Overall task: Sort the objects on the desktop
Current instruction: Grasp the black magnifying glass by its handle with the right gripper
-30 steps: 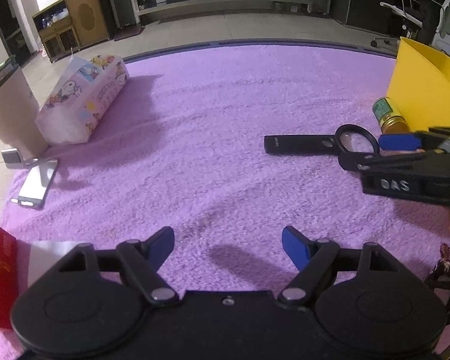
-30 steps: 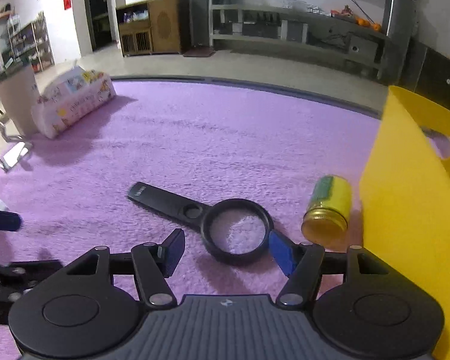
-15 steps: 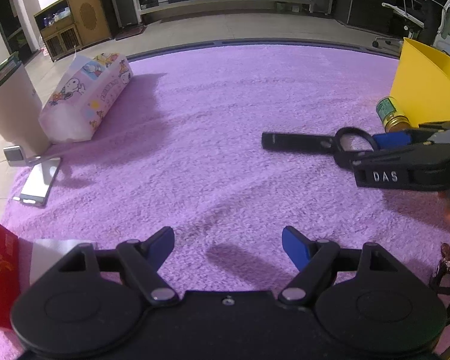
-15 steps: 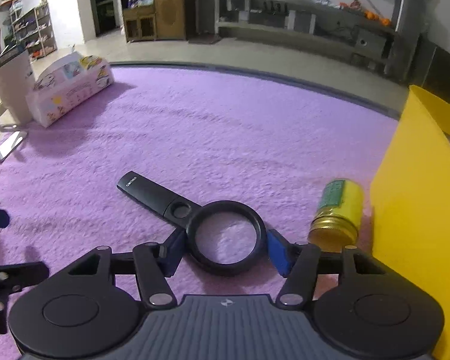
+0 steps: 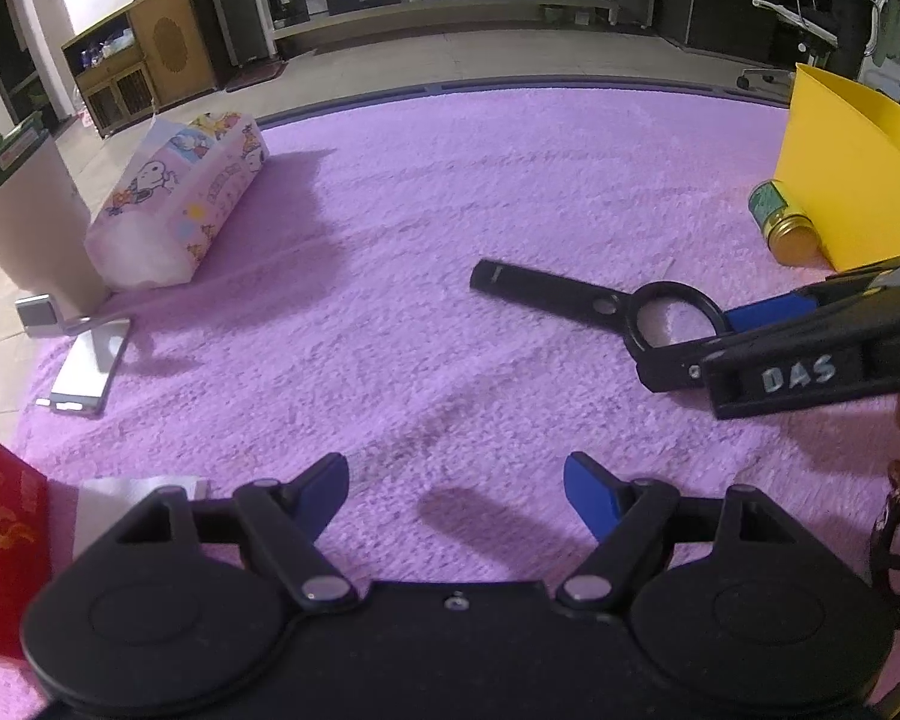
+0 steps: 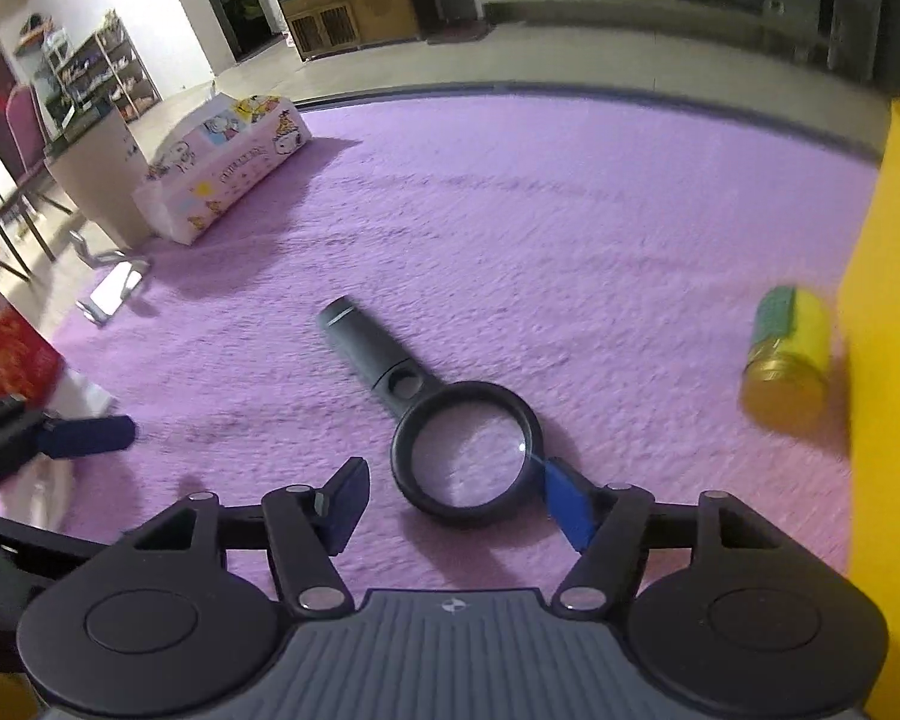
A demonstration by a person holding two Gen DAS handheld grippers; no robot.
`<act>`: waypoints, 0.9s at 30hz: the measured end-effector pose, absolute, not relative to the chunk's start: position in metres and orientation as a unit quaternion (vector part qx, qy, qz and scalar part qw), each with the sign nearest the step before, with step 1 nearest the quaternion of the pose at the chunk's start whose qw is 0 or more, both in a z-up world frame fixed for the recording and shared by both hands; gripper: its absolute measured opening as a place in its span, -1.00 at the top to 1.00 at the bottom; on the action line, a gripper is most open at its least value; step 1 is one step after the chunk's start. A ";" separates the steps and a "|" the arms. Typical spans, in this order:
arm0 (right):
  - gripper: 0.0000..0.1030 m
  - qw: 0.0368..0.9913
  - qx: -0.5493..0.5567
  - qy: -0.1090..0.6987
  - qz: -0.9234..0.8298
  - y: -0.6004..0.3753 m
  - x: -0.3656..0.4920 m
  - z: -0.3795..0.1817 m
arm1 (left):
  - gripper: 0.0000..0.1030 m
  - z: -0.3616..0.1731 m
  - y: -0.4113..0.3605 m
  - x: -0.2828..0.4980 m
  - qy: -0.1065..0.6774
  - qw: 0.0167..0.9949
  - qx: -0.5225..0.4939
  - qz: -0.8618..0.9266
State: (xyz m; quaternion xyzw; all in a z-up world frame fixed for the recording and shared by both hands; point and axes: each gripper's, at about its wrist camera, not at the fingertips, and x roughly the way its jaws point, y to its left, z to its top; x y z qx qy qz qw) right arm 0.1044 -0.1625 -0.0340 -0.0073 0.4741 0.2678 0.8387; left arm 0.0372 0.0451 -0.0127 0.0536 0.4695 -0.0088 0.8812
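Right tongs (image 6: 456, 501) reopening, straddling magnifier (image 6: 465, 450) ring.

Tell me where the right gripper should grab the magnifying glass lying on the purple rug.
Grip the magnifying glass on its round lens frame, coming down from above at the end opposite the handle. It lies flat with the handle pointing away, and the frame sits nearest the right gripper. The fingers already straddle the ring, and their gap has just widened. The slim handle would also fit, but lies farther off.
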 end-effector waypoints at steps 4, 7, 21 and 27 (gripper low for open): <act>0.03 0.806 0.050 0.499 0.313 -0.161 0.101 -0.034 | -0.51 -0.014 0.052 0.032 0.468 0.882 0.053 -0.012; 0.10 0.784 0.081 0.508 0.346 -0.157 0.095 -0.031 | -0.51 -0.015 0.057 0.029 0.465 0.883 0.055 -0.012; 0.69 0.850 0.118 0.458 0.233 -0.167 0.117 -0.041 | -0.51 -0.017 0.043 0.038 0.463 0.885 0.040 -0.034; 0.65 0.827 0.140 0.473 0.270 -0.159 0.116 -0.050 | -0.51 -0.014 0.037 0.040 0.439 0.896 0.051 -0.050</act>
